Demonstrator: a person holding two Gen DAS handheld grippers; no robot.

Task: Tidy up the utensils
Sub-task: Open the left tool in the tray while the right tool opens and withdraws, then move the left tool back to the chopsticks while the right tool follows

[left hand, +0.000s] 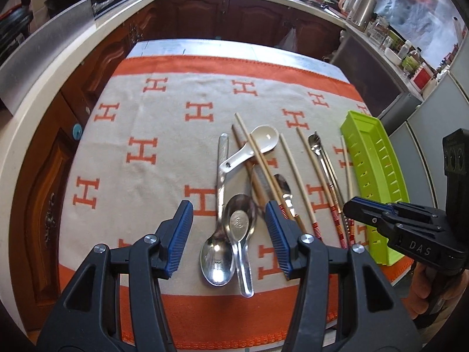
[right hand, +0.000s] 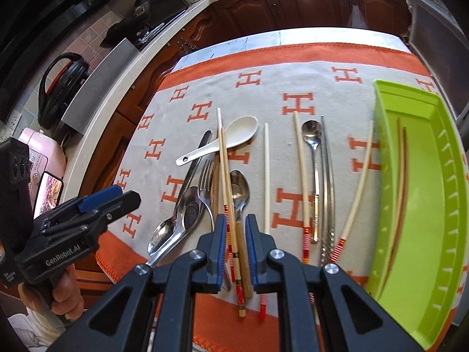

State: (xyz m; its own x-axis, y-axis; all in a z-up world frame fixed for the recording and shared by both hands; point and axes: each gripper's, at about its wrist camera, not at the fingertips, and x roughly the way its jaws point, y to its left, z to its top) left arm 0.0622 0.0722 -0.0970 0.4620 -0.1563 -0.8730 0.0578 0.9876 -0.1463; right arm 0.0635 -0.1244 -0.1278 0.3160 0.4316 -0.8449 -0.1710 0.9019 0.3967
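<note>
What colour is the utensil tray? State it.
The utensil tray is lime green, seen best in the right wrist view, which looks into it.

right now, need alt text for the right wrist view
The right gripper, jaws open, straddles the striped ends of a chopstick pair on an orange-and-beige cloth strewn with spoons and chopsticks. A green tray at right holds two chopsticks.

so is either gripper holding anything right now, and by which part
Nothing is held. The right gripper is open, its fingers either side of the chopstick near its red-banded end, not closed on it. The left gripper is open above the spoons.
</note>
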